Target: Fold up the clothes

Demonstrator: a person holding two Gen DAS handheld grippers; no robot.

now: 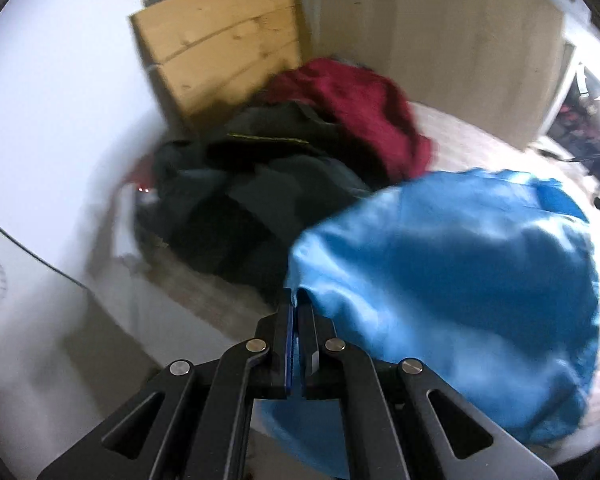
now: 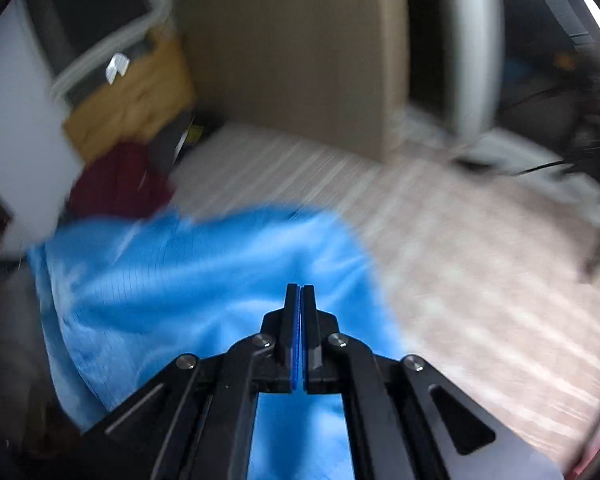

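Two grippers are in my views, each seen from its own wrist camera. My left gripper (image 1: 296, 300) has its jaws pressed together on a corner of the blue garment (image 1: 452, 280), with the cloth edge caught right at the fingertips and the rest of the fabric billowing off to the right over the pale striped bed surface (image 1: 480, 152). My right gripper (image 2: 300, 292) has its jaws fully together too, blue pads meeting, but I see no cloth pinched between them; it hangs above the same blue garment (image 2: 188, 280), which spreads below and to the left of the tips in that view. Beyond the blue fabric in the left wrist view sits a heap of dark clothes (image 1: 236, 192), and a dark red garment (image 1: 360, 116) lies on top of its far side, against a wooden board (image 1: 220, 52) leaning at the wall. From the right wrist camera the dark red garment (image 2: 120, 184) shows just past the blue one, with a mustard-yellow cloth (image 2: 132, 100) behind it. Both views are blurred, the right one heavily, so finer details of the fabric are lost to me.
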